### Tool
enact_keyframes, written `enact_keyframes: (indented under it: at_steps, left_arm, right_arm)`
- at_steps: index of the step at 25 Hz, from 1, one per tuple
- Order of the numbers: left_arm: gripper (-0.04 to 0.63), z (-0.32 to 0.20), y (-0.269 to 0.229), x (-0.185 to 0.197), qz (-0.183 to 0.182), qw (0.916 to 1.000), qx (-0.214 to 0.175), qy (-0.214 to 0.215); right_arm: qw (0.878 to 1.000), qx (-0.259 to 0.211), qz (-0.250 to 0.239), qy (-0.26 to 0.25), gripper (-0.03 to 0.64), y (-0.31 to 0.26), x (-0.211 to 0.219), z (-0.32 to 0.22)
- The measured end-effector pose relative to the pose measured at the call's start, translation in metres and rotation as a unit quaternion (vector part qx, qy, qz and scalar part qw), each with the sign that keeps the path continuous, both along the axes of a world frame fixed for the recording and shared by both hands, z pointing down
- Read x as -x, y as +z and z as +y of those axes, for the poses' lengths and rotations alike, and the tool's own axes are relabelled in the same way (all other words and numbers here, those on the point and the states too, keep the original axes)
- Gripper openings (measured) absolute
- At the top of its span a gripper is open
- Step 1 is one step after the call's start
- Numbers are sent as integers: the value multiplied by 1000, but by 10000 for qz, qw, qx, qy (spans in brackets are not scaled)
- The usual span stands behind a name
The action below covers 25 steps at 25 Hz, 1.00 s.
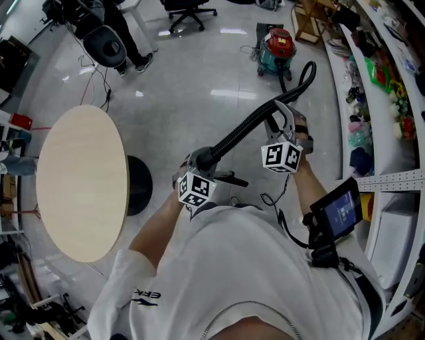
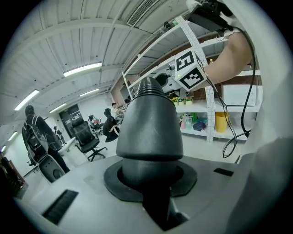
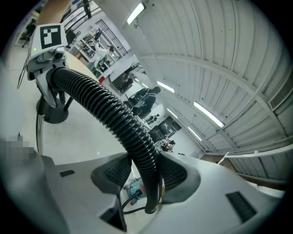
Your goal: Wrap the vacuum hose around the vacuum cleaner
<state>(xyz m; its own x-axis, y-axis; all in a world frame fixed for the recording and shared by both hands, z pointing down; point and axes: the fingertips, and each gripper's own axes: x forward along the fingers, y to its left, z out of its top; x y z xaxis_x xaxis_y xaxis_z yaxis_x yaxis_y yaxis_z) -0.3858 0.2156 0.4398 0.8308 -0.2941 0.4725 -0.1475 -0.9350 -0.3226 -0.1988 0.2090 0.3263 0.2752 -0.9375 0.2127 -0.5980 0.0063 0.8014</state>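
Observation:
The black ribbed vacuum hose (image 1: 247, 126) runs from my left gripper up and right, then bends back toward the red and teal vacuum cleaner (image 1: 277, 46) on the floor ahead. My left gripper (image 1: 199, 165) is shut on the hose's smooth end cuff (image 2: 149, 132), which fills the left gripper view and stands up between the jaws. My right gripper (image 1: 283, 121) is shut on the ribbed part of the hose (image 3: 137, 141) farther along. In the right gripper view the vacuum cleaner (image 3: 133, 187) shows small below the jaws, and the left gripper (image 3: 46, 68) holds the hose's far end.
A round beige table (image 1: 83, 182) on a black base (image 1: 139, 186) stands close at the left. Shelves (image 1: 375, 86) crowded with items line the right side. A person (image 1: 126, 33) and an office chair (image 1: 189, 10) are at the far end of the glossy floor.

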Motion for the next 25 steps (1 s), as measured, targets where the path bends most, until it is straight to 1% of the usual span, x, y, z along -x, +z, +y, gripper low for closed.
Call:
enact_keyframes:
  at_steps: [6, 12, 15, 21, 25]
  left_arm:
    - [63, -16, -9, -35, 95, 9981, 149, 592]
    - [68, -37, -15, -72, 119, 9893, 399, 1395]
    - [72, -54, -11, -86, -54, 9849, 378, 1690]
    - [83, -90, -4, -113, -615, 9755, -4, 2114]
    - [84, -111, -6, -130, -803, 9693, -182, 2315]
  right_arm:
    - [9993, -45, 8, 372, 190, -10, -35, -11]
    - [9967, -93, 61, 804, 190, -22, -73, -28]
    - [9948, -73, 112, 1007, 190, -25, -85, -38]
    - [9896, -112, 286, 1403, 190, -37, -105, -50]
    - [9857, -146, 352, 1641, 190, -46, -116, -55]
